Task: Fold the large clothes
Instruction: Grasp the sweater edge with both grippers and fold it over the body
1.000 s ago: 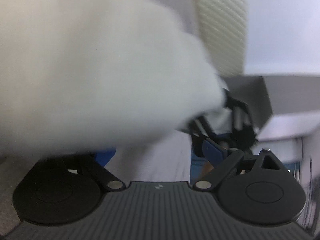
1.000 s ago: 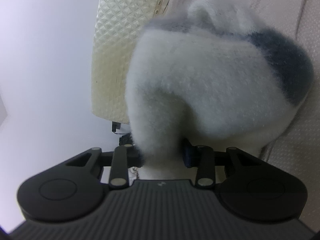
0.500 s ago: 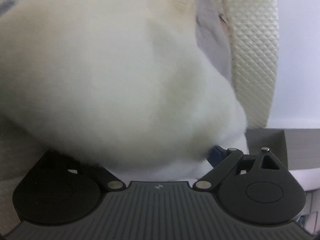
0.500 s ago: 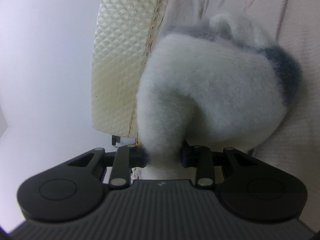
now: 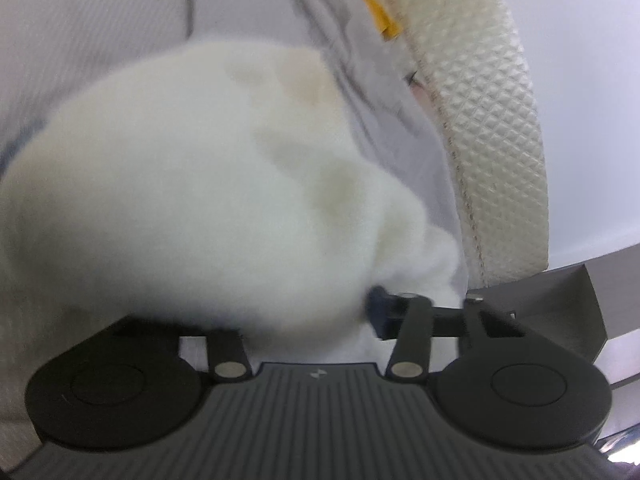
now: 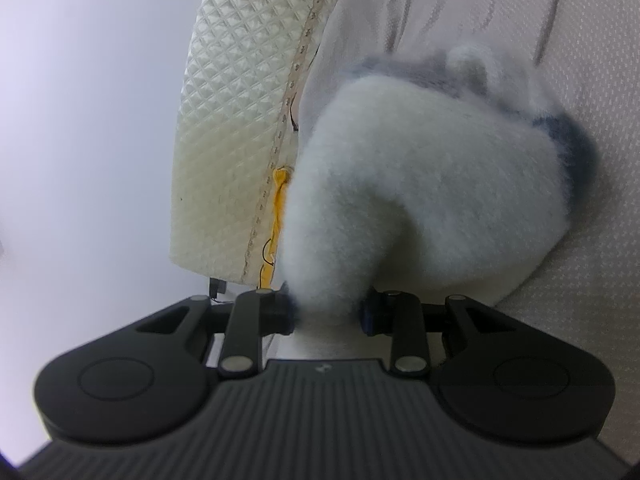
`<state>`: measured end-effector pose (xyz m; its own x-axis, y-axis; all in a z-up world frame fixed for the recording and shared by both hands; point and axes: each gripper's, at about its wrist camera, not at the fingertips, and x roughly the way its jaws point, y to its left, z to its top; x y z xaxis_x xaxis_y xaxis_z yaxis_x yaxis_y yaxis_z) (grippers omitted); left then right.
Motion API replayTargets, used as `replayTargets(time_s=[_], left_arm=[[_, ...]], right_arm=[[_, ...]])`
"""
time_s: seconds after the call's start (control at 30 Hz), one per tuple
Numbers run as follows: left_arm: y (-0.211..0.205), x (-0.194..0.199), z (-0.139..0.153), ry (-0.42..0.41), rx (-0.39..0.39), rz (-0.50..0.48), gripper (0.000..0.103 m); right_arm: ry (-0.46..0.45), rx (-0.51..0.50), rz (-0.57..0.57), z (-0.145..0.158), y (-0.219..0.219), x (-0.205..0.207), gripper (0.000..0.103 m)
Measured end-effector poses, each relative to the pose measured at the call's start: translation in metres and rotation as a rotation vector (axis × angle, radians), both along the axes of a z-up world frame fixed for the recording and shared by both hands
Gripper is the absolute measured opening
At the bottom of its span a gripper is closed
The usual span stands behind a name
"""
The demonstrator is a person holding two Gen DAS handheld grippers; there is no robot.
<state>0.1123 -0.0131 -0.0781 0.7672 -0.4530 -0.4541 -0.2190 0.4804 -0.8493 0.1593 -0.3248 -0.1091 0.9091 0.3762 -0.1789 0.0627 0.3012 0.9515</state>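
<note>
A fluffy white garment (image 5: 208,192) with dark grey patches (image 6: 576,152) fills both wrist views. My left gripper (image 5: 312,312) is shut on a bunch of its white fleece, which hides the left finger; only the blue pad of the right finger (image 5: 378,308) shows. My right gripper (image 6: 326,310) is shut on another bunch of the same garment (image 6: 420,200), the fabric squeezed between both pads. The garment hangs close over a pale grey sheet (image 5: 100,24).
A cream quilted mattress edge (image 5: 492,128) runs along the right of the left wrist view and the left of the right wrist view (image 6: 232,120). A grey box-like furniture piece (image 5: 572,292) and a plain white wall (image 6: 80,80) lie beyond it.
Both grippers have moved with the garment, still shut on it. In the left wrist view the mattress edge has come into view and the garment fills less of the frame.
</note>
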Motion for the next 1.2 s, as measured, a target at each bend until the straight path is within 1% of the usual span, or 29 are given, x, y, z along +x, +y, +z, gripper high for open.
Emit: replayTargets(time_s=[0.07,0.1,0.2,0.37,0.47,0.6,0.7,0.8,0.9,1.03,1.2], left_arm=[[0.006,-0.002,0.015,-0.029,0.052,-0.011,0.041],[0.006,0.003,0.026,-0.045,0.089,-0.019,0.039],[0.009,0.002,0.046,-0.048,0.150,-0.042,0.036],[0.018,-0.011,0.060,-0.041,0.170,-0.071,0.034],[0.030,-0.041,0.063,-0.042,0.183,-0.098,0.034],[0.032,-0.073,0.066,-0.045,0.196,-0.127,0.034],[0.034,-0.091,0.067,-0.047,0.202,-0.142,0.034],[0.034,-0.102,0.066,-0.053,0.213,-0.145,0.034],[0.036,-0.102,0.065,-0.043,0.203,-0.139,0.036],[0.036,-0.091,0.076,-0.047,0.188,-0.110,0.037],[0.029,-0.052,0.094,-0.058,0.193,-0.107,0.041]], right_arm=[[-0.004,-0.014,0.009,0.000,-0.001,-0.007,0.032],[-0.006,-0.020,0.012,0.001,0.000,-0.010,0.032],[-0.019,-0.042,0.025,0.007,0.003,-0.022,0.031],[-0.038,-0.093,0.036,0.014,0.012,-0.051,0.031],[-0.045,-0.118,0.043,0.017,0.016,-0.074,0.030],[-0.052,-0.152,0.047,0.019,0.020,-0.110,0.030],[-0.056,-0.167,0.046,0.018,0.021,-0.136,0.031],[-0.044,-0.177,0.057,0.014,0.019,-0.151,0.031],[-0.027,-0.154,0.071,0.011,0.015,-0.154,0.033],[-0.025,-0.157,0.085,0.020,0.013,-0.144,0.036],[-0.056,-0.149,0.094,0.031,0.015,-0.125,0.045]])
